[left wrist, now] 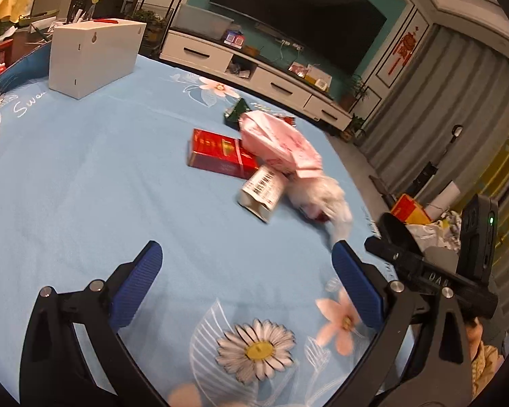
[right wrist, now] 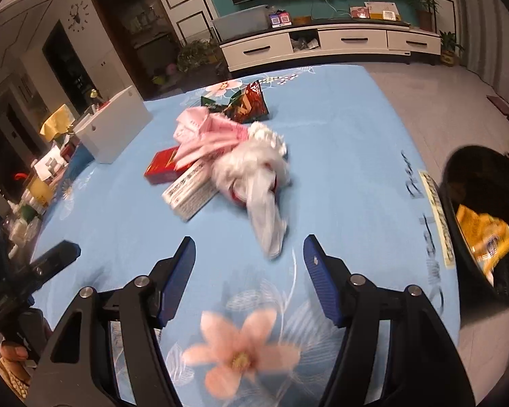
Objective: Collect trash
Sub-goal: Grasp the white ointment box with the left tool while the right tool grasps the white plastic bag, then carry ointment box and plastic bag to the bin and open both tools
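Grippers, mine: left (left wrist: 246,264) and right (right wrist: 249,252) both spread, empty, over the cloth (left wrist: 85,186). Trash heaped ahead: red box (left wrist: 217,154), barcoded white box (left wrist: 263,191), pink wrapper (left wrist: 281,142), white bag (right wrist: 254,169), snack packet (right wrist: 247,103). Cloth script unreadable. Black bin (right wrist: 458,176) right.

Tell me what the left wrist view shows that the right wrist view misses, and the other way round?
Only the left wrist view shows the grey curtains and the barcode on the white carton.

Only the right wrist view looks into the black bin with a yellow wrapper inside, and shows the antler wall clock.

Both share the blue floral cloth, red box, pink wrapper, crumpled white tissue, white box and TV cabinet.
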The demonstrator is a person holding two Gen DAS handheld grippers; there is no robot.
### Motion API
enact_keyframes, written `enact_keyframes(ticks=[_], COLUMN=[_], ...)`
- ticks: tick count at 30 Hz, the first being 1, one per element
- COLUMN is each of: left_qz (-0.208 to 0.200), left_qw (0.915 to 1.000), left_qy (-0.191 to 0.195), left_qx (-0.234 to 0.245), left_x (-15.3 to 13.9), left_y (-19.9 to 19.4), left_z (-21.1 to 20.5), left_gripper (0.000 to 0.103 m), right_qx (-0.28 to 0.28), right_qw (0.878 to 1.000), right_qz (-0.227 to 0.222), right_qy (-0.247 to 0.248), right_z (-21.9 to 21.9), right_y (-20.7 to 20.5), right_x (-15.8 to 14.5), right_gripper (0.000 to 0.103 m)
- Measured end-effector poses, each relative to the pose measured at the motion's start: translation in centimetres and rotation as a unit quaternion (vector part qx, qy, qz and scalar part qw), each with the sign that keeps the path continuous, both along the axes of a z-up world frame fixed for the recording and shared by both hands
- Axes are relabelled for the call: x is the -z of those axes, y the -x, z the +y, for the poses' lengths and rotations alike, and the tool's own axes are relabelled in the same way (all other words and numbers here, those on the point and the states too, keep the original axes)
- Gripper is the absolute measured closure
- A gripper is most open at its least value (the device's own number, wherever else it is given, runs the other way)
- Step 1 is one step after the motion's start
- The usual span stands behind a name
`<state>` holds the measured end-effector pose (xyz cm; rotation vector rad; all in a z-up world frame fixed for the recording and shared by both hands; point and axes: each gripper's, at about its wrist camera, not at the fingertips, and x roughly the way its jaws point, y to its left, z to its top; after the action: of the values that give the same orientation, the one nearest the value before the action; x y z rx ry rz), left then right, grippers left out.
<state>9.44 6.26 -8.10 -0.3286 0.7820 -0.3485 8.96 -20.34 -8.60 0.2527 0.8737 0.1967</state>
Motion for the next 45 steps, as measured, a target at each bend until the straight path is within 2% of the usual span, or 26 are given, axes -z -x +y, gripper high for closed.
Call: enact_keyframes(ticks=[10,14,16,17,18,21,23,26,27,29,32,39,43,45], left_qz=[-0.021,-0.021,-0.013,-0.010,-0.007,0.008,0.008,0.018,0.021,0.023,0.031,0.044,0.073,0.088], left_qw=[0.9944,0.9905,0.9894,0.9890,0.9887,0.9882,0.9873,0.9864,0.9861,0.9859,0.9868,0.9851,0.9832,0.9826], left_qy=[-0.059,-0.087,-0.096,-0.101,-0.105,-0.106,-0.113,-0.114,-0.113,-0.117,-0.110,-0.096,-0.052,-0.013], left_qx=[0.085,0.104,0.108,0.107,0.106,0.110,0.112,0.117,0.120,0.118,0.115,0.136,0.159,0.163], left_x=[0.7,1.9,2.7,3.2,3.3,3.8,3.8,4.1,4.1,4.2,4.0,2.9,2.7,2.4], left_y=[-6.1,-8.2,-9.1,-9.5,-9.9,-10.7,-10.9,-11.4,-11.4,-11.5,-11.0,-7.1,-4.9,-4.0], left_z=[-5.4,-7.6,-8.3,-8.6,-8.7,-9.1,-9.4,-9.7,-9.7,-10.1,-9.9,-8.6,-7.2,-6.2], left_gripper=[0.003,0.003,0.004,0.005,0.010,0.027,0.030,0.042,0.056,0.059,0.064,0.064,0.064,0.064], right_qx=[-0.036,-0.039,-0.037,-0.038,-0.041,-0.044,-0.040,-0.030,-0.026,-0.019,-0.011,0.000,0.005,0.006], right_qw=[0.999,0.999,0.999,0.999,0.999,0.999,0.999,0.999,1.000,1.000,1.000,0.999,0.998,0.998], right_qz=[-0.005,0.007,0.018,0.021,0.022,0.020,0.016,0.012,0.009,0.002,-0.005,-0.015,-0.014,-0.013], right_qy=[-0.008,-0.018,-0.008,-0.005,-0.006,-0.010,-0.005,-0.012,-0.014,-0.020,-0.026,-0.039,-0.055,-0.060], right_z=[1.4,1.6,1.6,1.6,1.5,1.1,0.8,0.1,-0.2,-0.8,-1.6,-2.8,-3.1,-3.1], right_y=[-6.4,-8.3,-8.7,-8.8,-8.8,-8.4,-7.8,-6.6,-6.1,-4.8,-2.6,1.2,2.9,3.4], right_x=[1.0,2.2,2.7,2.9,3.0,2.8,2.4,1.7,1.5,0.9,0.1,-1.2,-1.2,-1.3], right_gripper=[0.038,0.038,0.038,0.047,0.059,0.074,0.076,0.077,0.077,0.077,0.077,0.077,0.077,0.077])
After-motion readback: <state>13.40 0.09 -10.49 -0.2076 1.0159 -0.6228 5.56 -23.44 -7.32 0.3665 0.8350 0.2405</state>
